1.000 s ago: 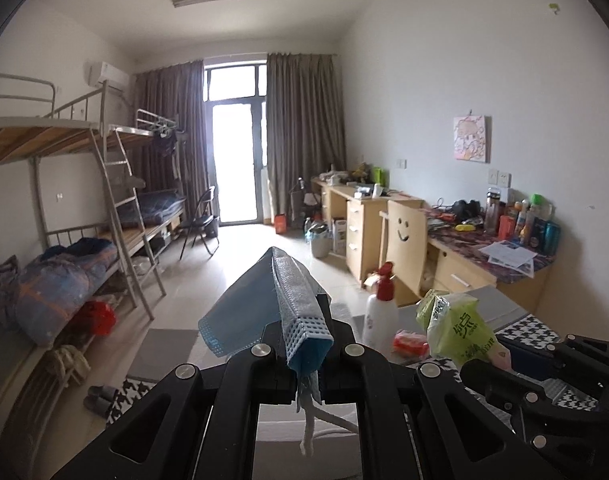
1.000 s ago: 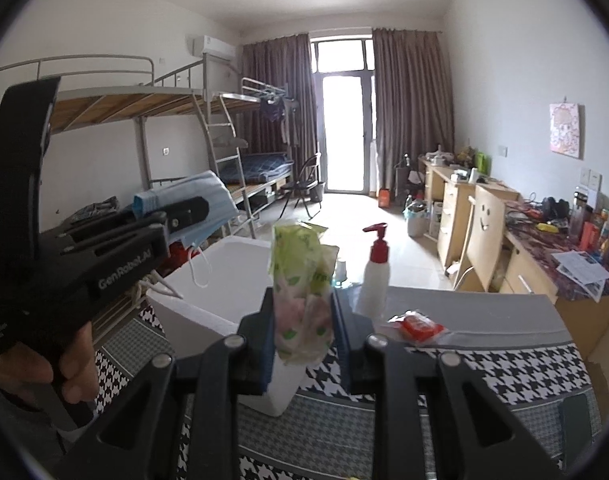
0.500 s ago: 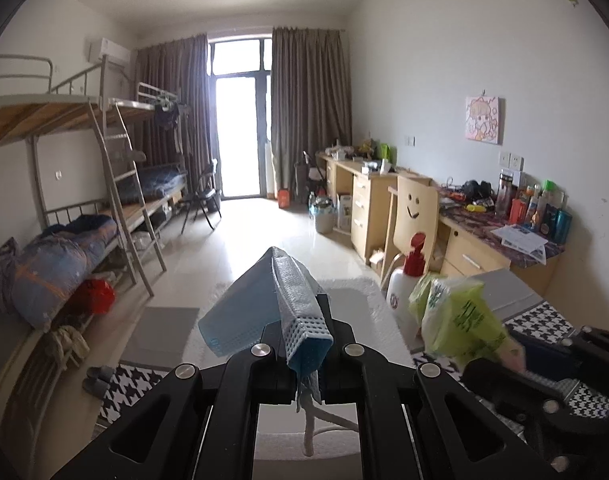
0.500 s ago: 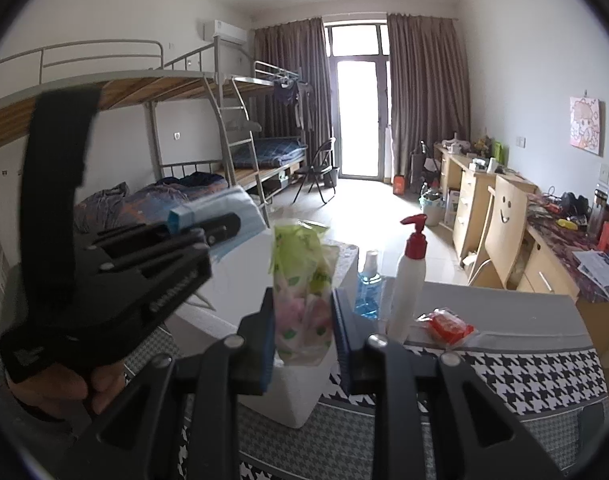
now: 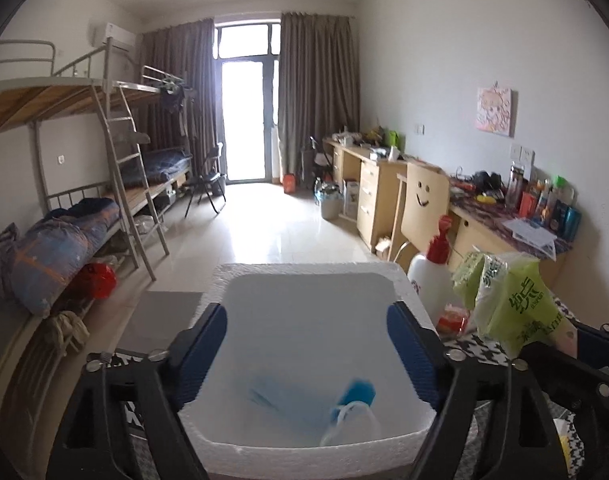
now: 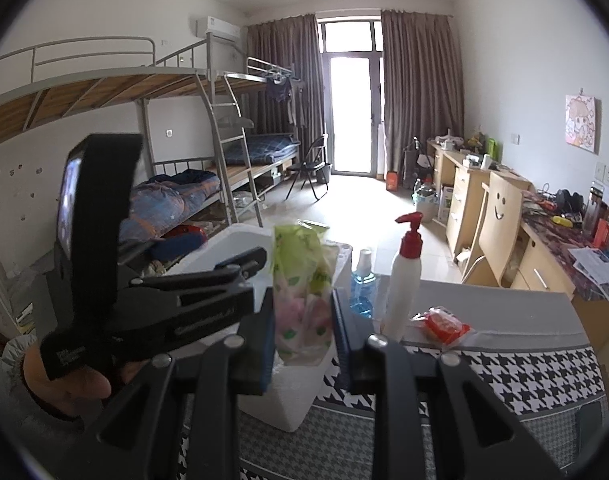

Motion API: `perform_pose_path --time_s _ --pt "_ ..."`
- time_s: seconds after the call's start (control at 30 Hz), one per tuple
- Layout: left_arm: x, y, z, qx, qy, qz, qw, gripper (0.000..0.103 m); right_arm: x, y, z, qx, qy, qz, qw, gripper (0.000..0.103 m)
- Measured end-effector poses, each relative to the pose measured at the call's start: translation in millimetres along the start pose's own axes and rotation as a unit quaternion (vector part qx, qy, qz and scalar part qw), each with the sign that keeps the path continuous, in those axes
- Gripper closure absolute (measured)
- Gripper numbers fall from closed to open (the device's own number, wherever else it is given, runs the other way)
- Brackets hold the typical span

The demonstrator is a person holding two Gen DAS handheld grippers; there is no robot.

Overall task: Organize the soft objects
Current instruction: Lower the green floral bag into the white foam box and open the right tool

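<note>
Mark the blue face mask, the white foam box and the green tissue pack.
blue face mask [image 5: 304,398], left wrist view, on its pleated body inside the box.
white foam box [image 5: 304,269], left wrist view, on its far rim.
green tissue pack [image 6: 302,292], right wrist view, on its middle between the right tongs.

Your left wrist camera sits close above the white foam box [image 5: 304,280], tilted down; your right looks from beside it — both face the balcony door [image 6: 350,116], sharing box and pump bottle [image 6: 404,276].

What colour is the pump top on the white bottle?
Red. The pump top shows best in the right wrist view.
</note>
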State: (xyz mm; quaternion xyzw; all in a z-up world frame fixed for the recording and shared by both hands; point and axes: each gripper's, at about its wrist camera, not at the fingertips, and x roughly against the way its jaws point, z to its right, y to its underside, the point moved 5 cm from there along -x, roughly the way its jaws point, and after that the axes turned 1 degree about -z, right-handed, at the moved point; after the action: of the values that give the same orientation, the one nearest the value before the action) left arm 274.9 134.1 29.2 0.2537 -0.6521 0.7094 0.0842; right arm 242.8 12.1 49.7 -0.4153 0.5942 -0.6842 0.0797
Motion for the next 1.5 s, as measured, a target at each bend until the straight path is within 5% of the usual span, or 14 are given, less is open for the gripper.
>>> perform_pose_path --time_s 0.17,0.8,1.5 --pt "15 -5 -15 0.015 -0.013 0.018 0.9996 0.001 -4 -2 -3 0.000 0.002 -0.004 1.000 0.073" --pt "47 10 -81 0.041 -0.078 0.035 0.9955 0.001 -39 -10 -35 -0.003 -0.023 -0.037 0.999 0.073" --pt "51 32 -103 0.045 -0.073 0.025 0.9960 0.001 -88 -10 -50 -0.029 -0.015 -0.087 0.996 0.073"
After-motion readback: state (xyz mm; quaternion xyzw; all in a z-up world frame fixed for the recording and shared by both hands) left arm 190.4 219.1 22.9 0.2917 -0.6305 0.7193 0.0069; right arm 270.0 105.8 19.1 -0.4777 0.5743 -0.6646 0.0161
